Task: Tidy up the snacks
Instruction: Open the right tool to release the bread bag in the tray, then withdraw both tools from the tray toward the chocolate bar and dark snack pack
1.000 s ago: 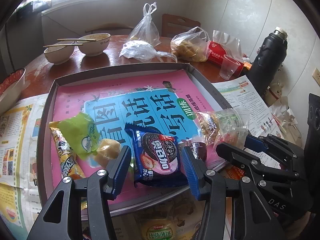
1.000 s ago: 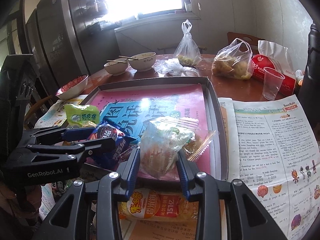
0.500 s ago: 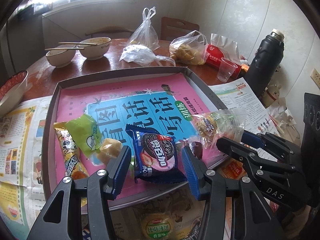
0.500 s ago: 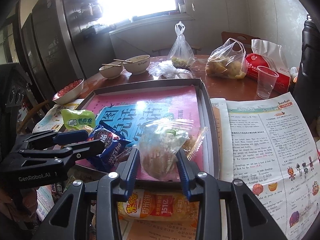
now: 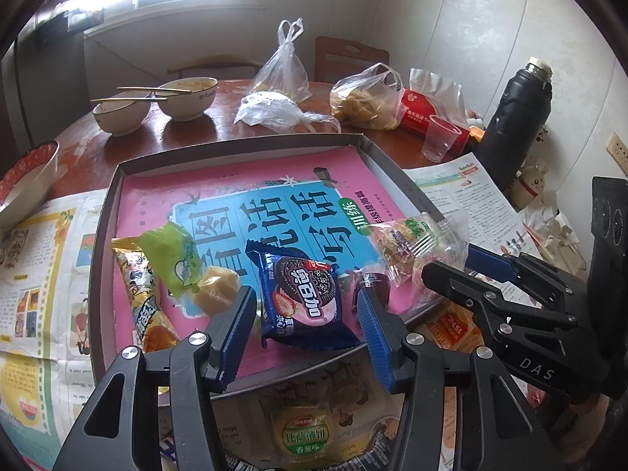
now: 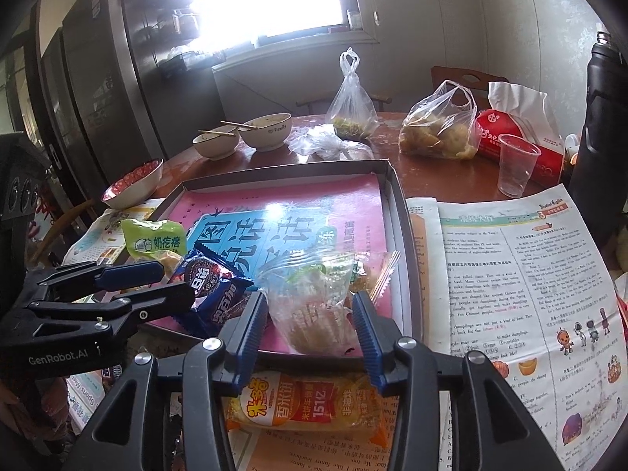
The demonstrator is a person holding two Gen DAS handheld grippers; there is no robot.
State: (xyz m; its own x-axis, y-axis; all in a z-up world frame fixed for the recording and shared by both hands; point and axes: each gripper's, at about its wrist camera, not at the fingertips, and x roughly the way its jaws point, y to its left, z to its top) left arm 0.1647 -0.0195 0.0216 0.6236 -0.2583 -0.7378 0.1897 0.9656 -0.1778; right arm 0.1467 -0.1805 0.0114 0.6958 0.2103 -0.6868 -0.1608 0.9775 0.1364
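Observation:
A grey tray (image 5: 103, 235) lined with a pink book holds several snacks. My left gripper (image 5: 306, 310) is open around a blue Oreo packet (image 5: 306, 298) lying at the tray's near edge. My right gripper (image 6: 310, 314) is open around a clear bag of biscuits (image 6: 314, 298), also seen in the left wrist view (image 5: 412, 243). A green packet (image 5: 172, 255), a yellow snack bar (image 5: 143, 298) and a wrapped pale sweet (image 5: 216, 288) lie at the tray's left. An orange rice-cracker pack (image 6: 306, 404) lies on the table below the tray's edge.
Newspaper (image 6: 522, 274) covers the table around the tray. Two bowls with chopsticks (image 5: 157, 102), plastic bags (image 5: 365, 98), a plastic cup (image 5: 439, 137), a red tissue pack (image 6: 514, 133) and a black thermos (image 5: 514, 117) stand behind. A green-labelled snack (image 5: 306, 431) lies below the left gripper.
Both grippers have drawn back a little toward the tray's near edge. The right gripper's jaws have spread off the clear bag, which now rests in the tray.

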